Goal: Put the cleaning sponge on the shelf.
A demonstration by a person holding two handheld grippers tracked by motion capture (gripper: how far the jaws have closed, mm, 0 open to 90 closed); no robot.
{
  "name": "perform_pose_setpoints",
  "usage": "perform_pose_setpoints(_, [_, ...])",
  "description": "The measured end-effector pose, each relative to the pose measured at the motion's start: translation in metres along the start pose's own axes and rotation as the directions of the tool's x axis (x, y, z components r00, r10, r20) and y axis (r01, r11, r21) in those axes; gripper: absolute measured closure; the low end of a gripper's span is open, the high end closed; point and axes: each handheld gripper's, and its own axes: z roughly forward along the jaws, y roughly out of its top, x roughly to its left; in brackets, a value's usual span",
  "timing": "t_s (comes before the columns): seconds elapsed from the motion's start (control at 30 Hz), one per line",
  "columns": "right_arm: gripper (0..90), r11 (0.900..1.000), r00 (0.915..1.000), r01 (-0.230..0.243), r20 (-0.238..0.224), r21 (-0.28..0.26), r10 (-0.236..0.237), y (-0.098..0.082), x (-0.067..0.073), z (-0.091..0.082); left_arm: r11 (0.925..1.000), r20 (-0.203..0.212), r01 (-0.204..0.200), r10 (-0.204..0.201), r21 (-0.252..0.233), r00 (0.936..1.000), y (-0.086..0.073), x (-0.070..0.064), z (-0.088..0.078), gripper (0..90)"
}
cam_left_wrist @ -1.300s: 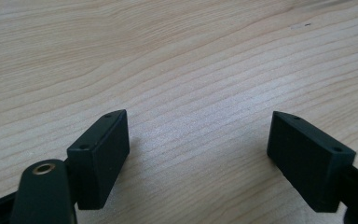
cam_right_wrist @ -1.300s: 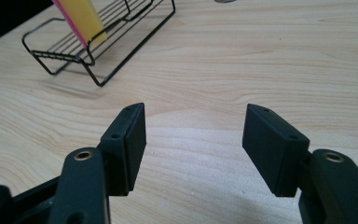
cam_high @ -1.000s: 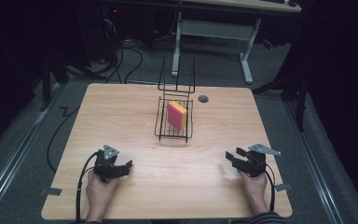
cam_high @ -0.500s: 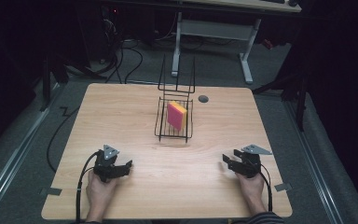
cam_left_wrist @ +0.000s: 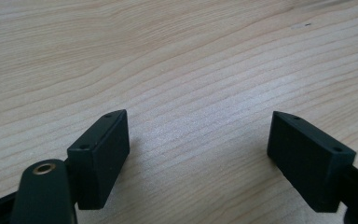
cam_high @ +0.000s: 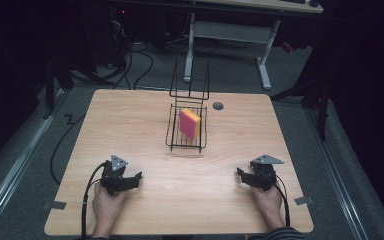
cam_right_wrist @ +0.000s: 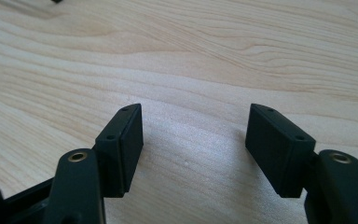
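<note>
Right tool (cam_high: 241,174) a little nearer the table's (cam_high: 130,125) front edge, jaws just opening wider, nothing between.

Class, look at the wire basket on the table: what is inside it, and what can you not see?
Inside the wire basket a pink-and-yellow sponge stands on edge. Its pink face and yellow side show through the wires. Its far face and the basket floor under it are covered.

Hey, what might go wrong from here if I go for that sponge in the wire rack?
The sponge stands on edge inside the wire rack, so open jaws may catch the thin wires. The rack looks light; a one-sided pull might drag or tip it. Both the left gripper and the right gripper sit near the table edge, a long reach away.
</note>
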Motion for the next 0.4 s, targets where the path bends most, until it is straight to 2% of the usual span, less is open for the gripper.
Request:
perform_pose_setpoints(0.03, [36.6,1.000,0.9999,0.013,0.001,0.001,-0.013,0.0000,0.0013,0.0000,1.0000,0.000,0.000,0.000,0.000,1.0000,0.0000,0.0000,0.0000,21.4])
perform_pose_setpoints(0.4, [35.8,1.000,0.9999,0.011,0.000,0.002,-0.011,-0.0002,0.0013,-0.0001,1.0000,0.000,0.000,0.000,0.000,1.0000,0.0000,0.0000,0.0000,21.4])
